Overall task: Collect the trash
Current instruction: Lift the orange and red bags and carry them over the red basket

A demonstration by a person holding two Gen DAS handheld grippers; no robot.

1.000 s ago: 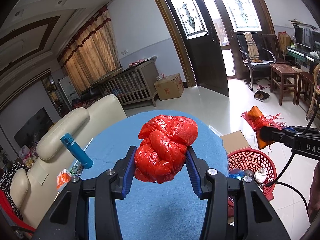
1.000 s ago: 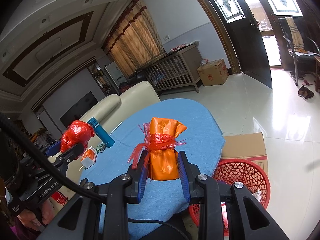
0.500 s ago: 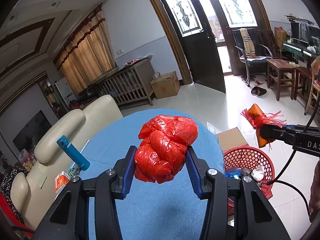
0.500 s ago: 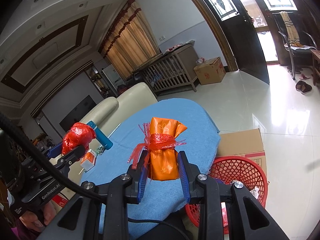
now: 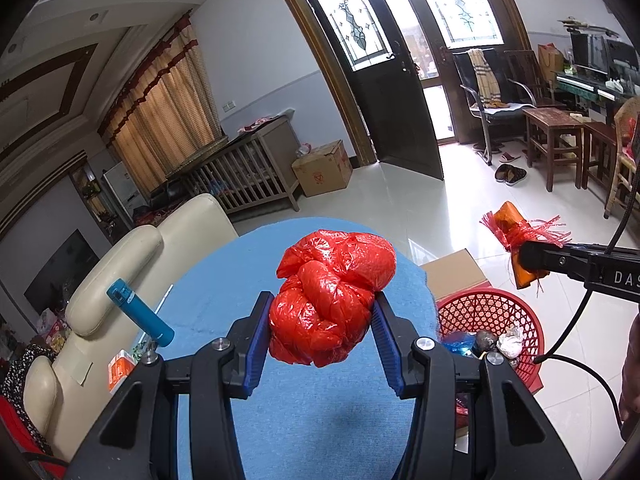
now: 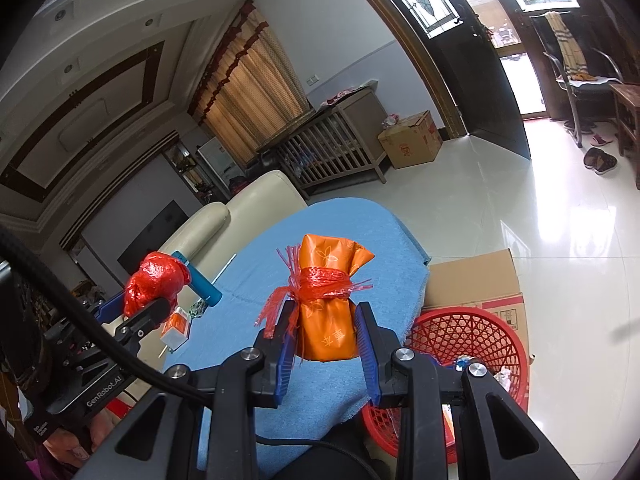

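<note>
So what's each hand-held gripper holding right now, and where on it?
The left hand-held gripper pinches the crumpled red plastic bag across its lower half. The right hand-held gripper grips the orange packet by its lower sides, below the red tie.

Bright daylight through the glass doors point(image 5: 452, 28), floor glare, fisheye-bent edges.

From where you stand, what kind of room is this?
Most likely a home living room: a cream sofa beside the blue-covered table, a wooden crib under tall curtains, and shoes by the glass entry doors.
</note>
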